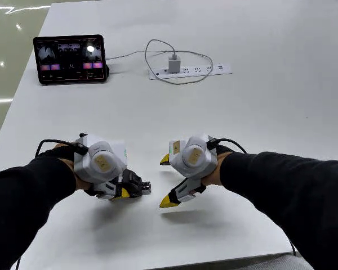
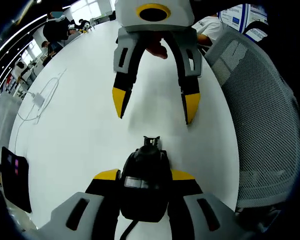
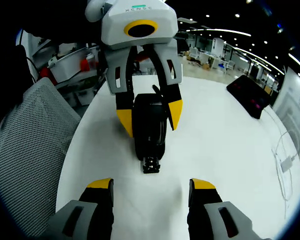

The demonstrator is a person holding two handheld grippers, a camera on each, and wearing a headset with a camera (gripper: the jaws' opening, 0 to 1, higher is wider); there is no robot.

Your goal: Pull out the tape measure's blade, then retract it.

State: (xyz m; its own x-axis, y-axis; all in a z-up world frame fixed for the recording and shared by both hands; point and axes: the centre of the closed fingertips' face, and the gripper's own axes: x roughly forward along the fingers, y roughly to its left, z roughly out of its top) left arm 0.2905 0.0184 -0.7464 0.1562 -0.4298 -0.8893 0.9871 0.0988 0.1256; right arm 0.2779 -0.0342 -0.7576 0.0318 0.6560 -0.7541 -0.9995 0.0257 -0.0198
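Note:
My left gripper [image 1: 125, 189] is shut on a black tape measure [image 1: 134, 183] low over the white table [image 1: 225, 118]. In the left gripper view the case [image 2: 145, 186] sits between the yellow-tipped jaws, and its blade tip [image 2: 151, 141] points at the right gripper [image 2: 156, 104]. No blade is drawn out. My right gripper [image 1: 167, 181] faces it from the right, open, with nothing between its fingers. In the right gripper view its own jaws [image 3: 151, 184] stand apart just short of the tape measure [image 3: 150, 127], which the left gripper [image 3: 149, 117] grips.
A tablet [image 1: 70, 59] stands at the far left of the table. A power strip [image 1: 191, 71] with a charger and looped cable lies at the back. A grey mesh chair [image 2: 260, 125] is beside the table's near edge.

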